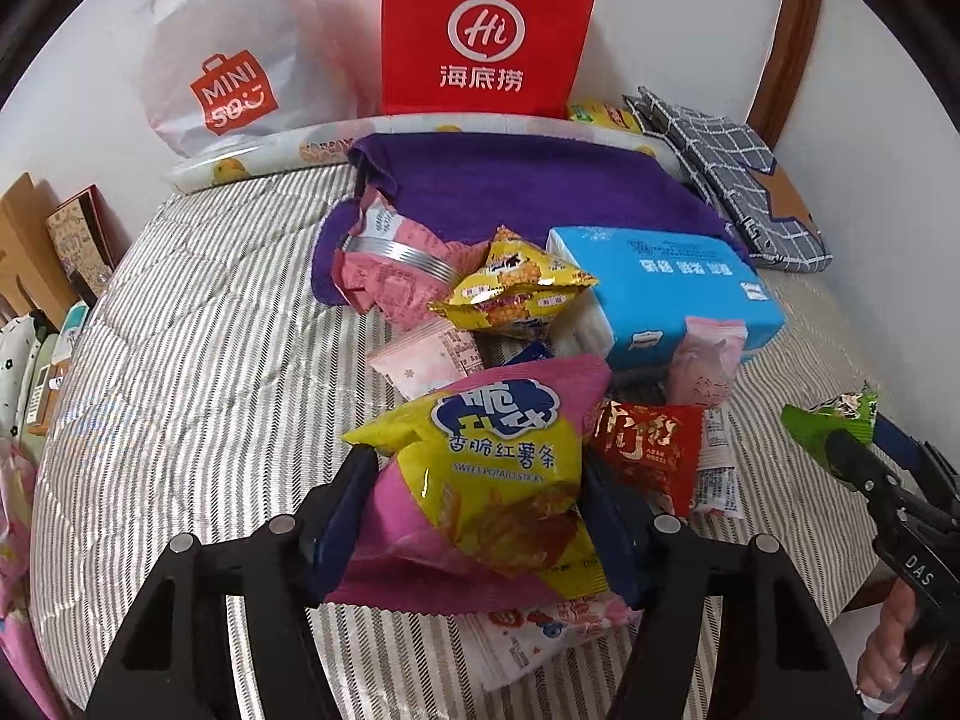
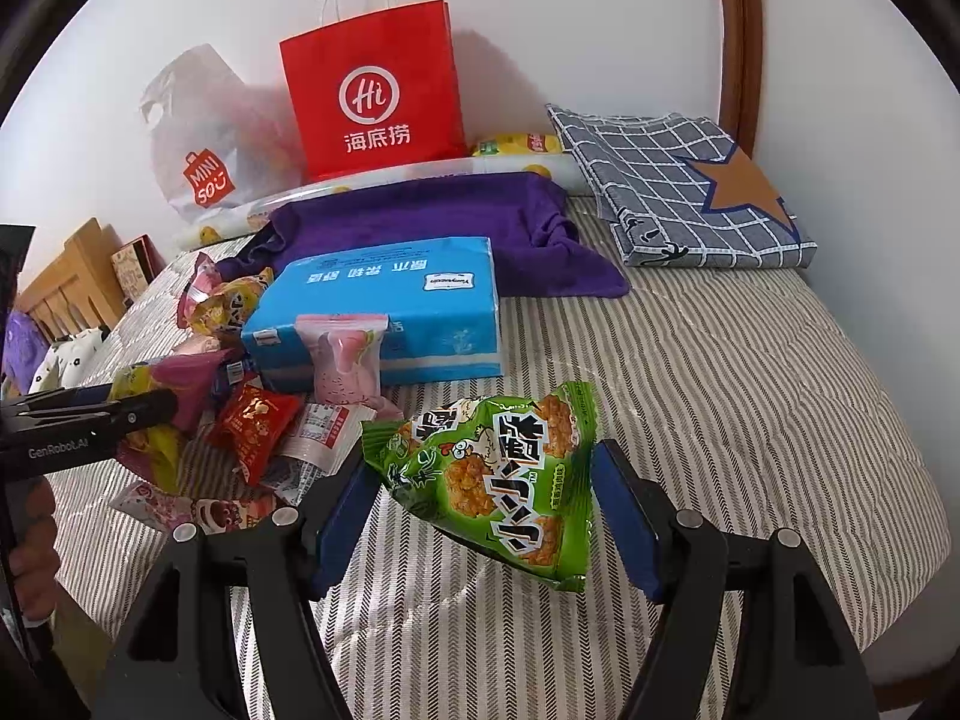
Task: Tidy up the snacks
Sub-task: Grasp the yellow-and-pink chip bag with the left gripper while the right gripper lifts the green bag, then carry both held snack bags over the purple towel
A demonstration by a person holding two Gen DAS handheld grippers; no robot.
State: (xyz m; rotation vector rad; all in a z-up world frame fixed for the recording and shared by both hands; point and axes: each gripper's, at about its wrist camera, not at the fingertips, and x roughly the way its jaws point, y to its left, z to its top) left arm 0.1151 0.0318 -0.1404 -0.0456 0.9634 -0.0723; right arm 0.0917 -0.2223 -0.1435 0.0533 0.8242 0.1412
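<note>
A pink and yellow sweet potato sticks bag [image 1: 498, 456] sits between the blue pads of my left gripper [image 1: 480, 480], which press its two sides. It lies atop a pile of small packets: a red packet [image 1: 648, 450], a yellow packet [image 1: 516, 288] and pink ones. My right gripper [image 2: 483, 462] is shut on a green rice-cracker bag [image 2: 498, 474], held tilted just above the striped bedcover [image 2: 720, 390], to the right of the pile. In the left wrist view, the right gripper [image 1: 864, 456] and the green bag [image 1: 834, 420] show at the right edge.
A blue tissue pack [image 2: 384, 300] lies behind the pile on a purple towel [image 2: 432, 210]. A red paper bag [image 2: 372, 96] and a white plastic bag [image 2: 204, 138] stand against the wall. A folded grey checked cloth [image 2: 678, 192] lies back right. Striped cover spreads to the right.
</note>
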